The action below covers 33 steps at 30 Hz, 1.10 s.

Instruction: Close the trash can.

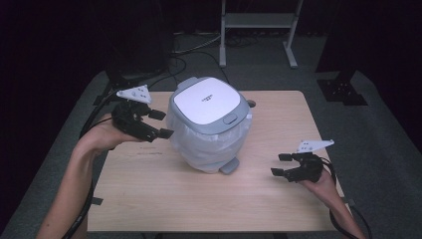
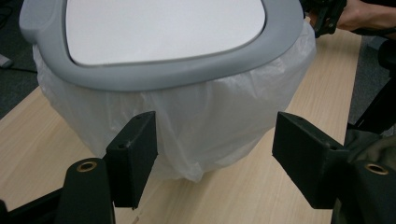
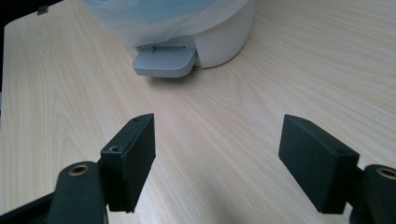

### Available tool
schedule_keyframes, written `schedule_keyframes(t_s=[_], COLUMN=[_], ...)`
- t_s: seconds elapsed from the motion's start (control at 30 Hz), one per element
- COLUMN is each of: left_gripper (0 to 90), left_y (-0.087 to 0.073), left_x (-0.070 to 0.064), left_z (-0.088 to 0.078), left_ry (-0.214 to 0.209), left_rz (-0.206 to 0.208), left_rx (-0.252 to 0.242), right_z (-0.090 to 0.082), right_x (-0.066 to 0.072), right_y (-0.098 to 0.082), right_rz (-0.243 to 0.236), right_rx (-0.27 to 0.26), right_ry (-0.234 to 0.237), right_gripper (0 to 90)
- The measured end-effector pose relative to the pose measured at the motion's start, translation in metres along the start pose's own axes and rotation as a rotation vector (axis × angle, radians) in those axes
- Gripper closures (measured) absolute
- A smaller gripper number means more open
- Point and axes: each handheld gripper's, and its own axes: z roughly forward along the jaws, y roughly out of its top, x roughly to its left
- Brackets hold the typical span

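Note:
A small white pedal bin (image 1: 209, 127) stands in the middle of the table, its grey-rimmed white lid (image 1: 208, 101) down and a white plastic liner (image 2: 196, 121) bulging out below the rim. Its grey foot pedal (image 3: 163, 63) points toward the near right. My left gripper (image 1: 160, 124) is raised just left of the bin, open, jaws aimed at the liner with nothing between them. My right gripper (image 1: 281, 164) rests low at the near right, open and empty, facing the pedal from a distance.
The light wooden table (image 1: 199, 199) has free room in front of and to the right of the bin. A metal stand (image 1: 259, 30) and cables lie on the grey floor behind the table. Dark equipment sits at both back corners.

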Motion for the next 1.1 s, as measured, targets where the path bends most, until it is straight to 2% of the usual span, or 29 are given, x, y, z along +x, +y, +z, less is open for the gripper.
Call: schedule_keyframes(t_s=[0.5, 1.0, 1.1], left_gripper=[28.6, 21.2, 20.7], left_y=[-0.025, -0.052, -0.057], left_x=[0.003, 0.004, 0.004], left_z=[-0.003, 0.009, 0.009], left_ry=[0.011, 0.035, 0.037], left_rz=[-0.035, -0.064, -0.073], left_rx=[-0.005, 0.003, -0.009], right_z=[0.001, 0.0, 0.0], right_x=[0.0, 0.0, 0.001], right_y=[0.0, 0.0, 0.0], right_rz=[-0.001, -0.001, -0.003], right_rx=[0.006, 0.003, 0.003], right_ry=[-0.001, -0.006, -0.006], right_gripper=[26.0, 26.0, 26.0])
